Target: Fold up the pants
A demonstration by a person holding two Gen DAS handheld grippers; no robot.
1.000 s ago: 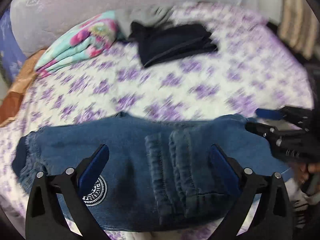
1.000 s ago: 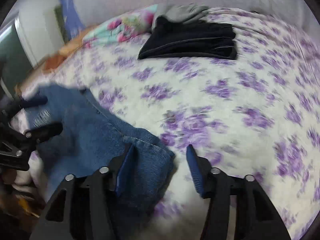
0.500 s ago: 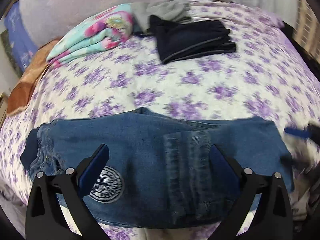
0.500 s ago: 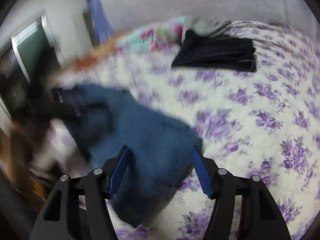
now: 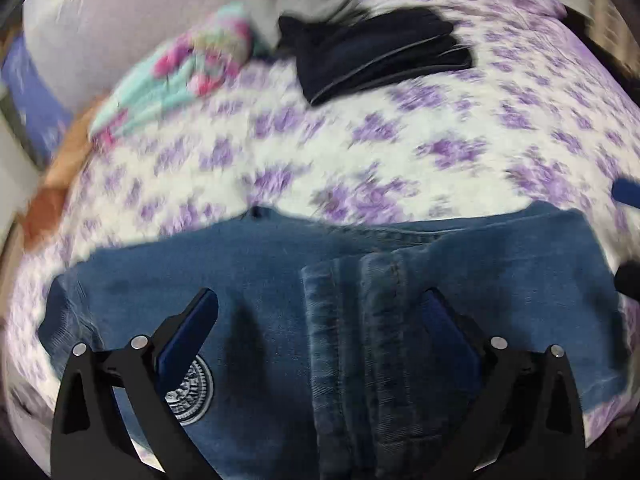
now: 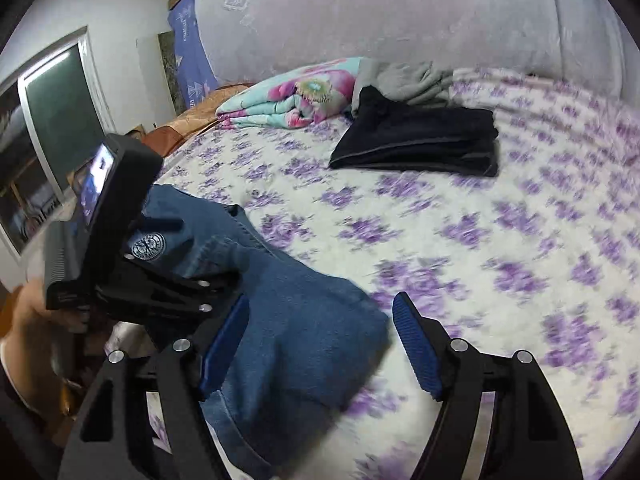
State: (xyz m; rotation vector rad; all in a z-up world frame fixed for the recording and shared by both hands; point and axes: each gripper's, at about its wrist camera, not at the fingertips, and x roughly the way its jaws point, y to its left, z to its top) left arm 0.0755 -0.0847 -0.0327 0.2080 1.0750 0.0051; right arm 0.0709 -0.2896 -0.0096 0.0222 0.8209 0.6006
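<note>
Blue denim pants [image 5: 320, 304] lie folded across the near edge of the bed, a round white patch [image 5: 192, 392] at lower left. My left gripper [image 5: 320, 320] hovers open above their middle, empty. In the right wrist view the pants [image 6: 304, 320] lie at lower left, and my right gripper [image 6: 320, 328] is open over their right end, empty. The left gripper [image 6: 160, 272] shows there over the pants, left of the patch [image 6: 149, 245]. The right gripper's blue fingertip [image 5: 628, 196] shows at the left view's right edge.
The bed has a white sheet with purple flowers [image 6: 480, 248]. Folded dark pants [image 6: 420, 140], a grey garment [image 6: 412, 80] and a folded flowered blanket [image 6: 296, 100] lie at the far side. A grey headboard [image 6: 400, 12] stands behind. A window [image 6: 52, 120] is on the left.
Both grippers have pulled back and up from the pants, still open. The right view has swung to show the left gripper clearly. The pants stay flat.
</note>
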